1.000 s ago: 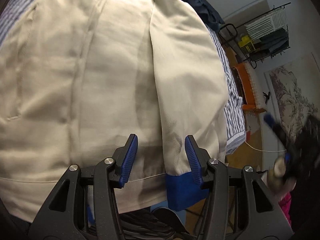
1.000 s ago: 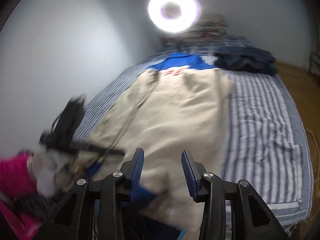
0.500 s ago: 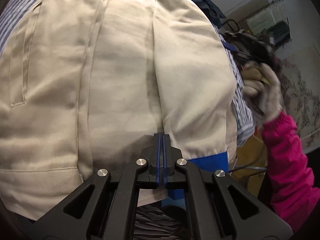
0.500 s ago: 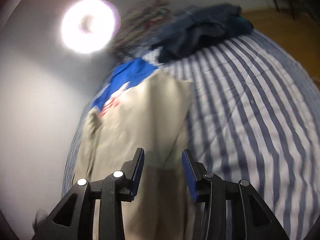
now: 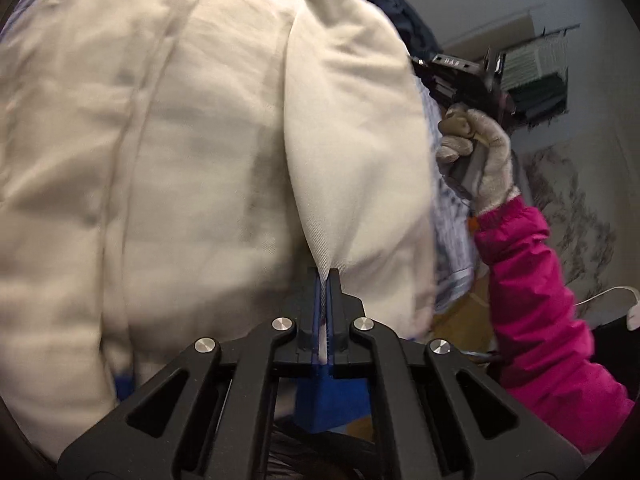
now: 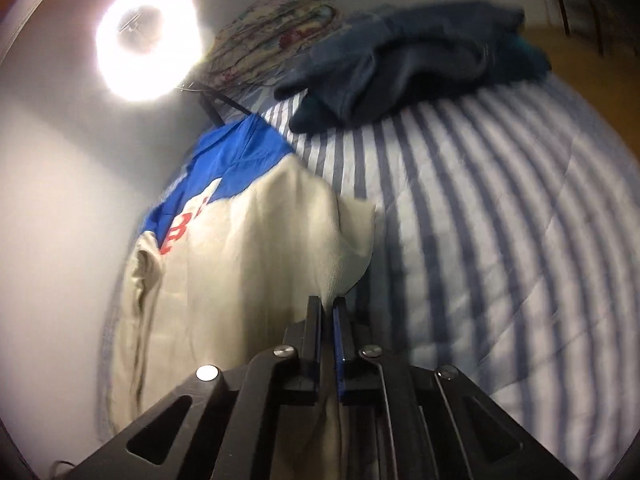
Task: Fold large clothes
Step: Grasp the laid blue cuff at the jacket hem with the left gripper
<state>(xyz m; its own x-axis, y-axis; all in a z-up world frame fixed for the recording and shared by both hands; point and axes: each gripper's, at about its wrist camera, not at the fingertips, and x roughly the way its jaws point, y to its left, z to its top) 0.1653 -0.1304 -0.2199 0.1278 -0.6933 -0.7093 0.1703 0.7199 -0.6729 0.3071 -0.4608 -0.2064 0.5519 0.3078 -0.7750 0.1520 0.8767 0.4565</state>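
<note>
A large cream jacket [image 5: 180, 160] with a blue yoke and red letters [image 6: 236, 168] lies on a striped bed. My left gripper [image 5: 324, 280] is shut on the cream sleeve [image 5: 360, 140] near its blue cuff [image 5: 332, 404]. My right gripper [image 6: 328, 308] is shut on the jacket's right edge [image 6: 348, 240], and the cloth there is lifted. In the left wrist view the right gripper [image 5: 460, 80] shows at the jacket's right side, held by a gloved hand with a pink sleeve.
The blue-and-white striped bedspread [image 6: 480, 220] stretches to the right. A pile of dark blue clothes [image 6: 420, 68] lies at the far end. A ring light [image 6: 146, 44] and a floral pillow [image 6: 280, 20] stand by the wall. A wire rack [image 5: 536, 72] stands beyond the bed.
My right gripper has gone from open to shut on the jacket's right edge. My left gripper, open a second ago, closed on the sleeve and is lifting it.
</note>
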